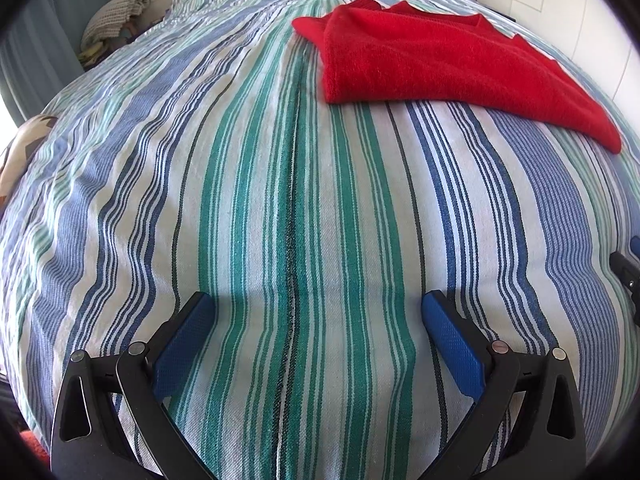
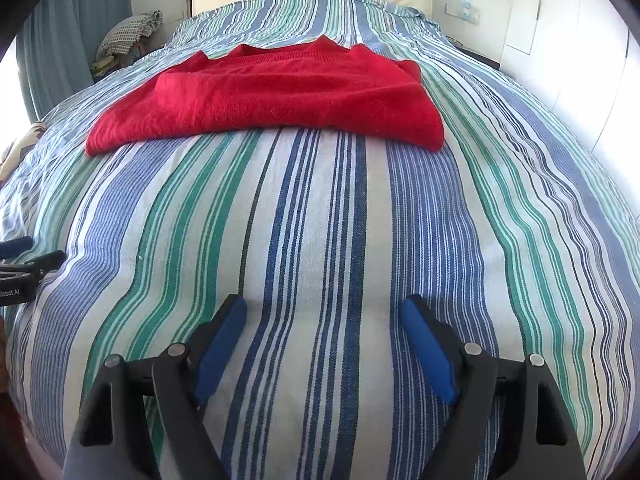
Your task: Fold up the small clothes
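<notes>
Already the red sweater (image 2: 272,100) lies folded in a flat bundle on the striped bed (image 2: 320,240), well ahead of both tools. Left tool (image 1: 316,312) and right tool (image 2: 324,316) gape wide, empty. Little folding seems left, perhaps one final tidy.

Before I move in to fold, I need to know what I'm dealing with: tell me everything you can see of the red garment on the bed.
The red garment is a soft, fuzzy knit, apparently a sweater, with a ribbed band along its far edge. It lies already folded over itself, flat on the striped bedspread, its thick rounded fold facing the cameras and pointed corners sticking out at the far side. Only the bedspread touches it; neither gripper reaches it.
</notes>
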### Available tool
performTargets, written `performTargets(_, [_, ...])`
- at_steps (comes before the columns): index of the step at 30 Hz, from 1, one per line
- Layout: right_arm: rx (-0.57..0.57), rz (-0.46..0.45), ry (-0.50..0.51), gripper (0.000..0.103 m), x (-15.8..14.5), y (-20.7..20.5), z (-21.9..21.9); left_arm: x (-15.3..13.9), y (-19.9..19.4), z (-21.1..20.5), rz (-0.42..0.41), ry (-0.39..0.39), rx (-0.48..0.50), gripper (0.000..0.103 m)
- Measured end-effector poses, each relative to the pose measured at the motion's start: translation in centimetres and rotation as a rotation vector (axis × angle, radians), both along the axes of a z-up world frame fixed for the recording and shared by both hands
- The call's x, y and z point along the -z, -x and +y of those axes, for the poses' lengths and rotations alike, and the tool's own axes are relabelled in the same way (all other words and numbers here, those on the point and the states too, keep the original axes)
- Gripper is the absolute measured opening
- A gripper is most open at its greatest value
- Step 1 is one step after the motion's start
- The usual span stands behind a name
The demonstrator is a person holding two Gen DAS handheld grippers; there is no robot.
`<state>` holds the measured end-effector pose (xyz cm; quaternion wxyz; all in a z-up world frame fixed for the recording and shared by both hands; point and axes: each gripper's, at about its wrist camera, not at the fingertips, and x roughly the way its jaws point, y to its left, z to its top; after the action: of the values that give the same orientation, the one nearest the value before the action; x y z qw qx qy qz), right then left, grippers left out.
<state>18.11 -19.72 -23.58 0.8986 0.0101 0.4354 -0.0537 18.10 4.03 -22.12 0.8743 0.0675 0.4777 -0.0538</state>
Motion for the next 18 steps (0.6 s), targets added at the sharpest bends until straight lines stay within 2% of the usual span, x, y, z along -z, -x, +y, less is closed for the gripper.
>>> performTargets(4, [-0.006, 0.023, -0.018, 0.081, -0.3, -0.2, -0.2, -0.3, 0.0, 0.2, 0.011, 0.004, 0.015, 0.102])
performTargets(6, [-0.051, 0.078, -0.05, 0.084, -1.0, -0.8, -0.7, -0.8, 0.3, 0.6, 0.028, 0.017, 0.047, 0.102])
performTargets(8, [-0.098, 0.116, -0.125, 0.083, -2.7, -1.6, -2.3, -1.3, 0.8, 1.3, 0.034, 0.038, 0.075, 0.102])
performTargets(12, [-0.034, 0.016, -0.211, 0.084, -7.2, -3.9, -7.5, -1.3, 3.1, 2.7, -0.024, 0.083, 0.116, 0.102])
performTargets(14, [0.017, -0.014, -0.271, 0.084, -9.1, -6.9, -10.9, -1.0, 3.9, 3.0, -0.059, 0.086, 0.121, 0.102])
performTargets(18, [0.089, -0.016, -0.386, 0.084, -9.3, -12.6, -15.0, -1.0, 3.2, 2.6, -0.061, 0.082, 0.103, 0.103])
